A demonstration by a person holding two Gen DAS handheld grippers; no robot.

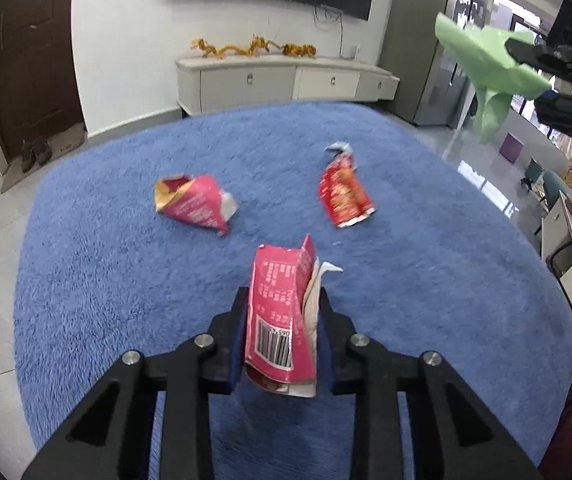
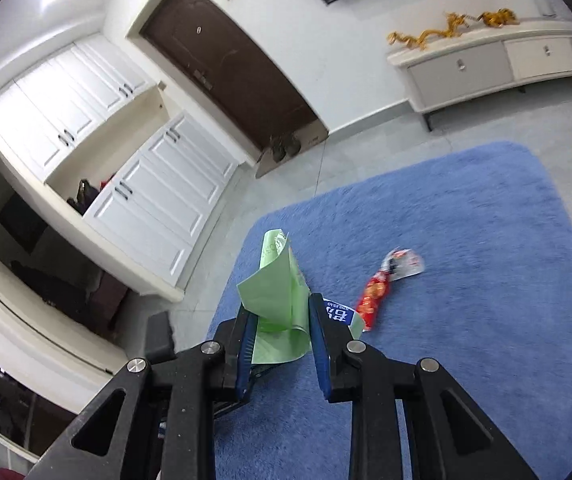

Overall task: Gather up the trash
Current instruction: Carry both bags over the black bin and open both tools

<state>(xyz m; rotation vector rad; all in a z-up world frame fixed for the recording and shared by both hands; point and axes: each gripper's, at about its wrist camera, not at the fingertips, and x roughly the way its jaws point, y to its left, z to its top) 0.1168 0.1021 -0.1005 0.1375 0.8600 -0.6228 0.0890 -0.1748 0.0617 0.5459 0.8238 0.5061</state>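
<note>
Left wrist: your left gripper point(image 1: 284, 312) clamps pink wrapper point(image 1: 280, 316); two wrappers point(image 1: 194, 204) point(image 1: 343, 192) lie ahead on rug point(image 1: 126, 280).
Right wrist: your right gripper point(image 2: 280, 320) clamps green wrapper point(image 2: 280, 304); red wrapper point(image 2: 377, 292) just right.

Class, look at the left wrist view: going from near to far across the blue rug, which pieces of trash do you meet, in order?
Pink wrapper with barcode clamped in the left gripper → crumpled pink wrapper lying on the rug → red snack wrapper, reaching a little farther back.

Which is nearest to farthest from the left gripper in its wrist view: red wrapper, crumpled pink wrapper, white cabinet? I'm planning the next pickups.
1. Crumpled pink wrapper, ahead-left on the rug; red wrapper, ahead-right: too close to call.
2. White cabinet, by the far wall.
</note>
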